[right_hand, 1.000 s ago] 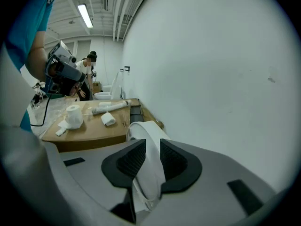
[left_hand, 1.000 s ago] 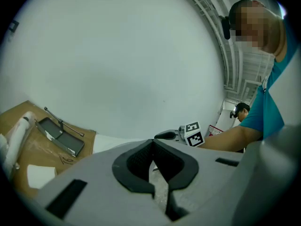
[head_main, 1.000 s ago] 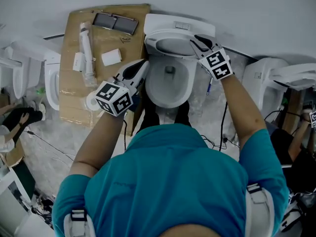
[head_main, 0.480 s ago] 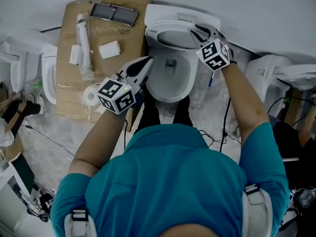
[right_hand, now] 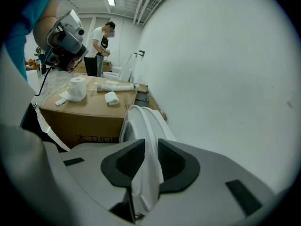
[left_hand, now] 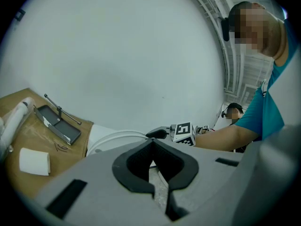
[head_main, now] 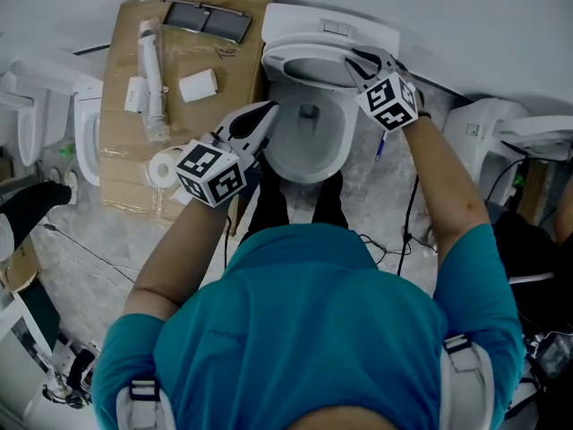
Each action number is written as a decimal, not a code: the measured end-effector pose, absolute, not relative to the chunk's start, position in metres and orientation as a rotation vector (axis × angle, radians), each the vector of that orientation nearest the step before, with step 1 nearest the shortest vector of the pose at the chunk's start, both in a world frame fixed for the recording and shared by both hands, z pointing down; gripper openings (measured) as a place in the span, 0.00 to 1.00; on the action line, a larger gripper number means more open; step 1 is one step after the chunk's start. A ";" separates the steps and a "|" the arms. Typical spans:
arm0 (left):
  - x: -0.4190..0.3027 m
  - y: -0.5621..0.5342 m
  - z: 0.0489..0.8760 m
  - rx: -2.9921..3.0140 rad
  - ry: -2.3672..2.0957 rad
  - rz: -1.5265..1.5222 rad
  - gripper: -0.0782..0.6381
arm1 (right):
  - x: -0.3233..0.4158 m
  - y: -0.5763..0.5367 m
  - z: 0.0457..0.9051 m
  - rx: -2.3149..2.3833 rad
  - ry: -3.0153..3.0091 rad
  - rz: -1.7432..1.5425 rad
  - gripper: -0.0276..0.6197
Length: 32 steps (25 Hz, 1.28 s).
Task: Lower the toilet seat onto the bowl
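Observation:
The white toilet seat (head_main: 309, 65) stands raised against the tank, above the open bowl (head_main: 304, 155). My right gripper (head_main: 360, 61) is at the seat's right rim. In the right gripper view the seat's edge (right_hand: 141, 126) runs between the two dark pads (right_hand: 129, 159), which press on it from both sides. My left gripper (head_main: 261, 115) hovers at the bowl's left side, shut with nothing in it. In the left gripper view its tips (left_hand: 153, 166) nearly meet, and the seat (left_hand: 113, 138) and the right gripper (left_hand: 158, 134) lie ahead of them.
A cardboard box (head_main: 125, 164) left of the toilet carries a paper roll (head_main: 163, 170), a white tube (head_main: 152, 70), a small white block (head_main: 199, 86) and a dark tray (head_main: 206, 21). Other toilets stand at the left (head_main: 85, 133) and right (head_main: 501, 141). Cables lie on the floor (head_main: 407, 231).
My right gripper has stayed at the seat's right rim. The left gripper has edged a little closer to the bowl. The head view has shifted slightly.

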State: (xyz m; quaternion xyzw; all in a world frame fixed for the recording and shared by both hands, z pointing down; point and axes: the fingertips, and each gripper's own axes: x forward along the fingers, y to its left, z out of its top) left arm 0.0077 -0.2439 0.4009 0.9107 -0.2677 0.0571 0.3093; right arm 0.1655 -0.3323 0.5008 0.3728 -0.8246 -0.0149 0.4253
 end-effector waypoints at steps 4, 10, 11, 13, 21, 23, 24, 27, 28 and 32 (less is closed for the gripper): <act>0.004 -0.243 0.401 2.401 -0.719 0.150 0.12 | 0.163 -0.326 0.503 0.911 -2.060 -0.037 0.17; -0.004 -0.237 0.402 2.396 -0.730 0.155 0.12 | 0.159 -0.315 0.502 0.861 -2.055 -0.048 0.17; -0.005 -0.236 0.402 2.395 -0.732 0.155 0.12 | 0.158 -0.313 0.503 0.851 -2.057 -0.048 0.16; -0.007 -0.234 0.403 2.393 -0.734 0.156 0.12 | 0.157 -0.310 0.503 0.831 -2.061 -0.050 0.16; -0.009 -0.228 0.402 2.391 -0.732 0.153 0.12 | 0.151 -0.293 0.504 0.785 -2.081 -0.020 0.14; -0.010 -0.227 0.401 2.392 -0.730 0.152 0.12 | 0.149 -0.288 0.505 0.768 -2.086 -0.003 0.14; -0.010 -0.226 0.400 2.392 -0.730 0.151 0.12 | 0.147 -0.286 0.506 0.754 -2.089 0.008 0.14; -0.011 -0.224 0.400 2.390 -0.731 0.147 0.12 | 0.142 -0.277 0.512 0.696 -2.094 0.039 0.13; -0.011 -0.223 0.400 2.389 -0.732 0.147 0.12 | 0.140 -0.274 0.514 0.682 -2.095 0.041 0.13; -0.012 -0.221 0.401 2.387 -0.734 0.146 0.12 | 0.137 -0.267 0.517 0.664 -2.102 0.045 0.13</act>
